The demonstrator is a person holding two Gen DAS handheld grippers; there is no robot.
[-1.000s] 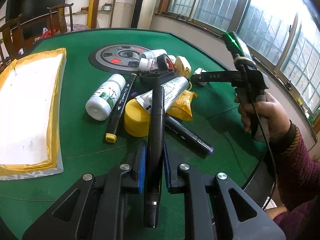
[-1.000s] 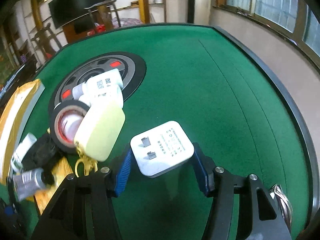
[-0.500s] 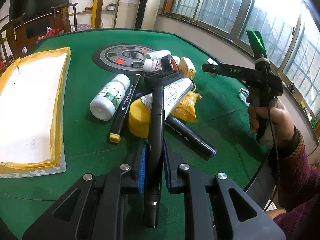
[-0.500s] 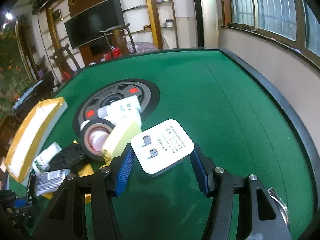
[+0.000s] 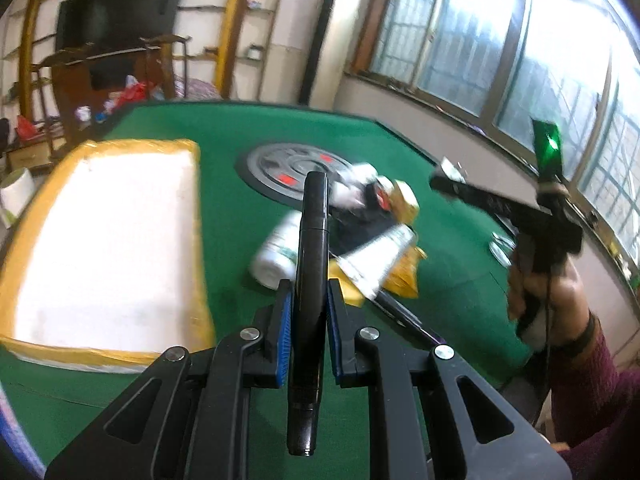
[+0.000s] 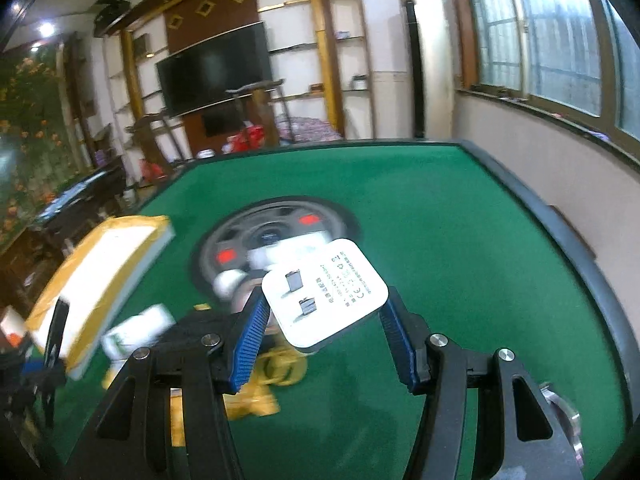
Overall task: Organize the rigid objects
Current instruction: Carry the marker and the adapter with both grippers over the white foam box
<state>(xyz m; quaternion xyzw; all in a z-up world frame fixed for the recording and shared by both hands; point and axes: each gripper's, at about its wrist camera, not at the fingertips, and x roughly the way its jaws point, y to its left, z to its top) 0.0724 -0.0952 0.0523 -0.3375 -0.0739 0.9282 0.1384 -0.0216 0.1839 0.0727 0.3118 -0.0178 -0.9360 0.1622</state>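
Left gripper (image 5: 307, 316) clamped mid-barrel on stiff, slick black marker (image 5: 311, 264); right gripper (image 6: 324, 332) clamped across light, rigid white charger (image 6: 326, 296) sides.

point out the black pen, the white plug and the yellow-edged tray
black pen (image 5: 312, 240), left wrist view, mid barrel
white plug (image 6: 326, 292), right wrist view, flat pronged face
yellow-edged tray (image 5: 196, 216), left wrist view, right yellow rim
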